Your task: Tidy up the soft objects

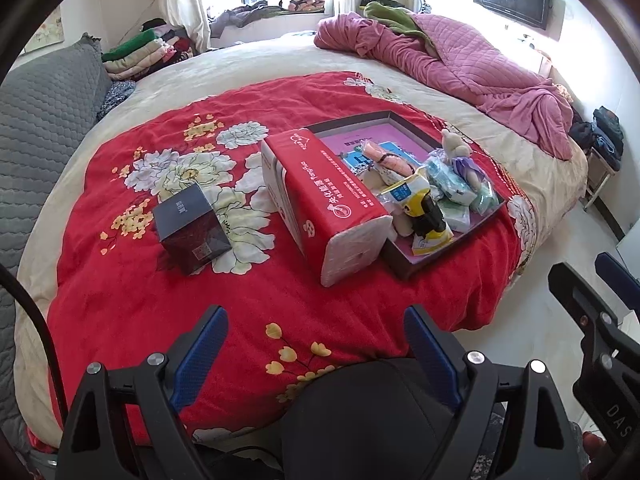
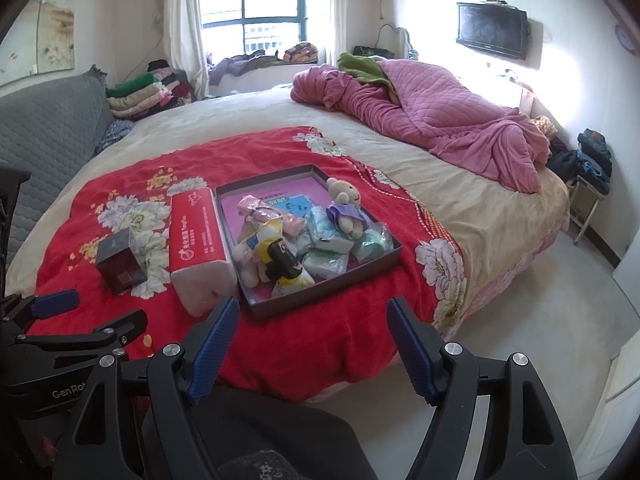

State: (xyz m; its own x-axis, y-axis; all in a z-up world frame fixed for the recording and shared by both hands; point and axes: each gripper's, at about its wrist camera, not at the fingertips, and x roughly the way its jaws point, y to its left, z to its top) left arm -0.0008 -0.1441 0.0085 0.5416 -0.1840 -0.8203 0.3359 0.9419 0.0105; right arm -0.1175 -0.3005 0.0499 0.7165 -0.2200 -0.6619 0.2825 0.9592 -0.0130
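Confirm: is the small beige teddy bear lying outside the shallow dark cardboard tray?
No, the small beige teddy bear sits inside the shallow dark cardboard tray, atop packets.

left gripper: "GenRo…" | right gripper: "DAS"

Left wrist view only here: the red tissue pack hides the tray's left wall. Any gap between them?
Observer: None visible. The tissue pack lies flush along the left wall of the tray.
Operator: Is my right gripper open?
Observer: Yes. The right gripper is open, with nothing between its fingers.
Operator: What sits in the tray's near-left corner?
Observer: A beige plush toy, next to the pack-side wall.
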